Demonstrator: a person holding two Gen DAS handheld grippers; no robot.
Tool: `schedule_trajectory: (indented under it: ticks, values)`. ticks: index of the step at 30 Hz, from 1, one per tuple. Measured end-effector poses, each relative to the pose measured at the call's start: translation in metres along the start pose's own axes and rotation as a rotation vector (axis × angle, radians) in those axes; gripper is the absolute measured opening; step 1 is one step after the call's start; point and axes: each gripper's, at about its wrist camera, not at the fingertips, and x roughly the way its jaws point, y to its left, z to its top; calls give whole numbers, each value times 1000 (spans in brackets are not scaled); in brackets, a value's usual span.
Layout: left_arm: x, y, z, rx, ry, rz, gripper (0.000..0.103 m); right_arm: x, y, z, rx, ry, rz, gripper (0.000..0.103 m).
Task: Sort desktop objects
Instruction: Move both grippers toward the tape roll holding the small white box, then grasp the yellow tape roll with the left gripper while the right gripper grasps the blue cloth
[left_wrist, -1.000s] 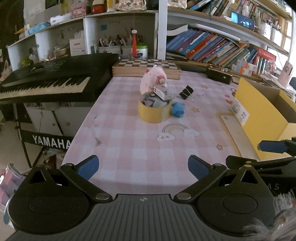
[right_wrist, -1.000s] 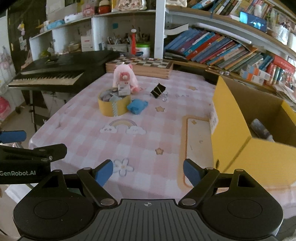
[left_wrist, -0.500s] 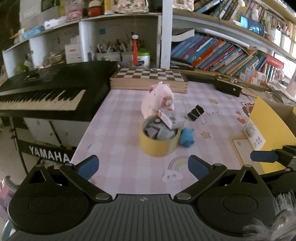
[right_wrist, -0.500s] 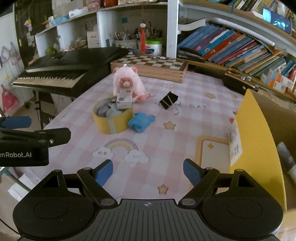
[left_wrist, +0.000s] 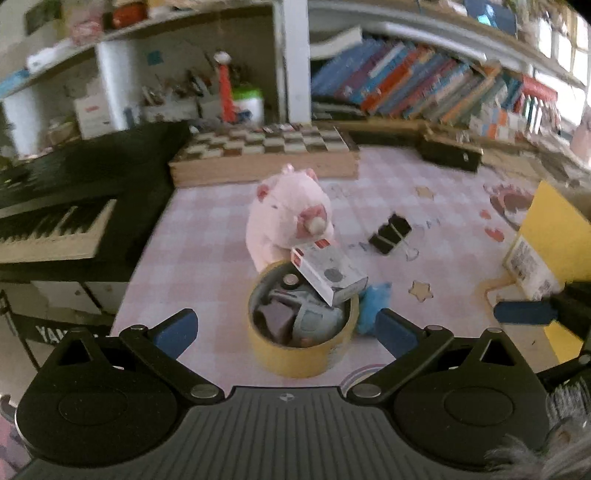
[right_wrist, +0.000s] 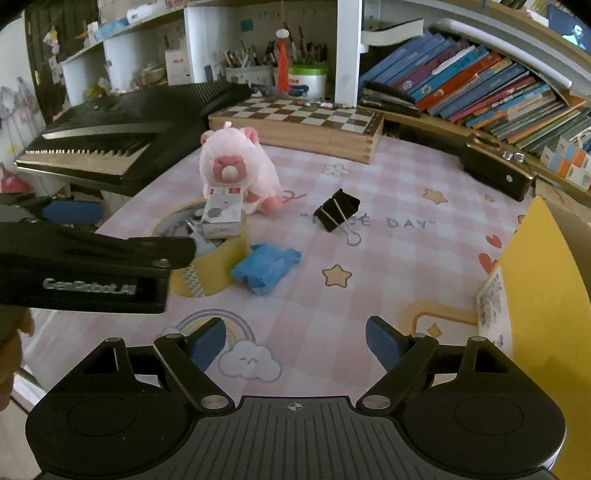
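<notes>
Pink checked surface (right_wrist: 369, 258); black keyboard (right_wrist: 122, 140) ran along its left edge, chessboard box (right_wrist: 303, 125) at far edge, white bookshelves (right_wrist: 480, 85) behind.

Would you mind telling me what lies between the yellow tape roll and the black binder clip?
In the right wrist view, the blue cloth lies beside the tape roll; beyond it, only bare tablecloth reaches the binder clip.

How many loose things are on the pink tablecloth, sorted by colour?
Pink: 1, the plush toy
Yellow: 1, the tape roll
Blue: 1, the crumpled blue thing
Black: 1, the binder clip
White: 1, the small box resting on the tape roll
Total: 5
</notes>
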Motion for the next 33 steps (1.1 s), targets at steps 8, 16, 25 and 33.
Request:
schedule_trajectory:
  ticks: [8,16,25,33]
  values:
    - [42,-5,10,76,86,-43,84,21,-2,11,-20,15,6,85]
    - [51,1,13,47,117,-75,81,36,-2,17,-38,24,19,85]
    - [11,21,11,39,122,-106,80,50,-4,21,-56,41,18,84]
    - [-12,26,1,7,107,-110,80,49,-13,25,-37,31,7,84]
